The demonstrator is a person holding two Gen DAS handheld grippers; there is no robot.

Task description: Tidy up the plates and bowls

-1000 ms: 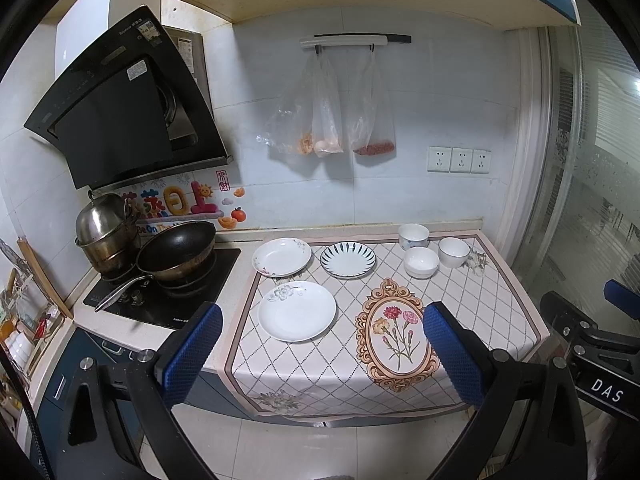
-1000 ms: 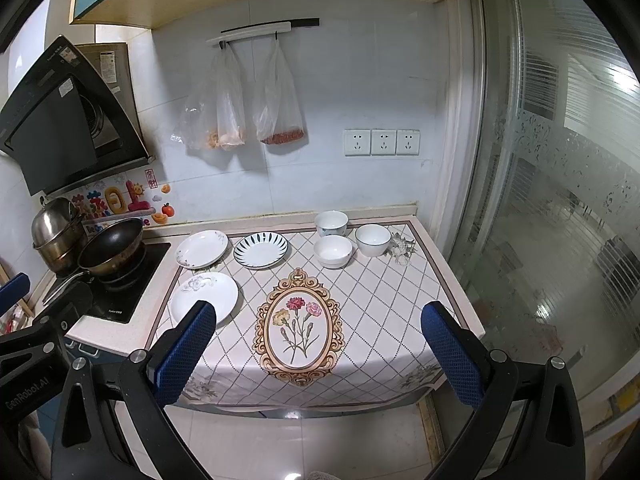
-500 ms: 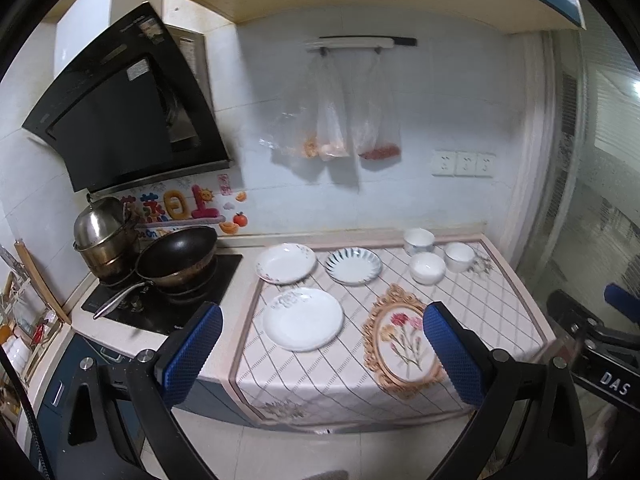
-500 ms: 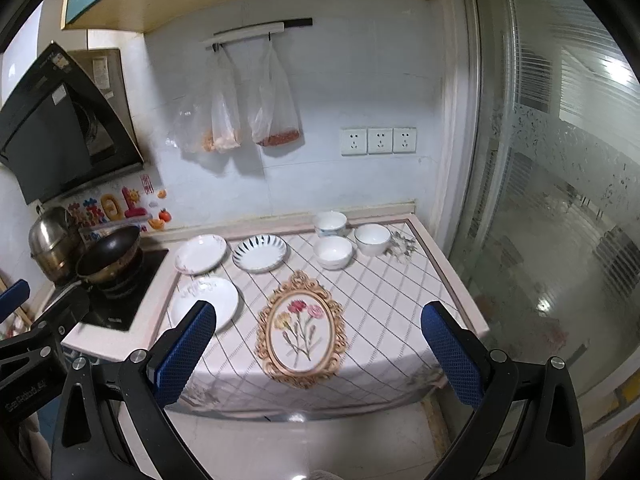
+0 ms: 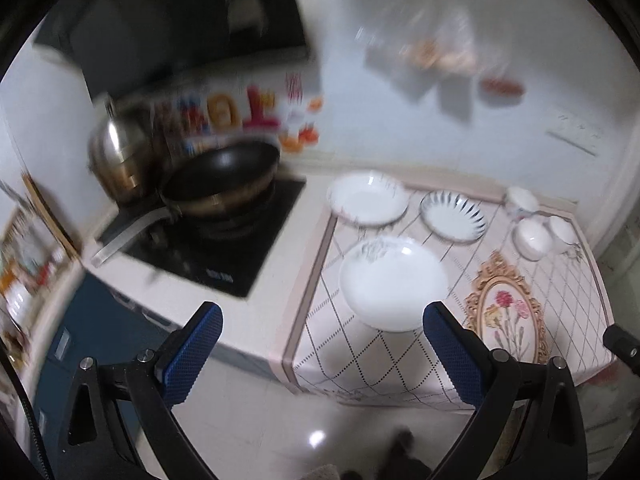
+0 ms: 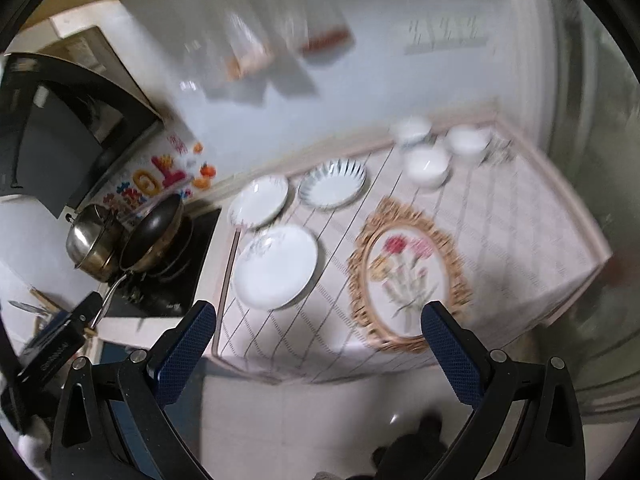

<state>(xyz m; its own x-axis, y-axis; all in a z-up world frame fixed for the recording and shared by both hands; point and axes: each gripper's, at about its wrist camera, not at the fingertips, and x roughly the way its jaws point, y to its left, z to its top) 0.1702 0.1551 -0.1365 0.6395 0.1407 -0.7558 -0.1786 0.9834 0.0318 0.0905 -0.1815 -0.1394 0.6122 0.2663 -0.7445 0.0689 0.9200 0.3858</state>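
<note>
On the patterned cloth lie a large white plate [image 5: 394,282] [image 6: 276,267], a smaller white plate [image 5: 367,205] [image 6: 258,202] behind it and a blue-striped plate [image 5: 454,218] [image 6: 333,184]. Three white bowls [image 5: 534,236] [image 6: 426,166] stand at the back right. My left gripper [image 5: 322,356] is open and empty, in front of the counter edge near the large plate. My right gripper [image 6: 318,352] is open and empty, in front of the counter. Both views are blurred.
A black wok [image 5: 222,178] [image 6: 154,234] and a steel pot [image 5: 118,152] [image 6: 90,240] sit on the black cooktop [image 5: 224,256] at the left. A range hood [image 5: 180,20] hangs above. Plastic bags [image 6: 256,40] hang on the wall. A glass door [image 6: 592,120] is at the right.
Both grippers have moved forward and down toward the counter and tilted. The plates and bowls look larger and nearer. Nothing on the counter has moved.
</note>
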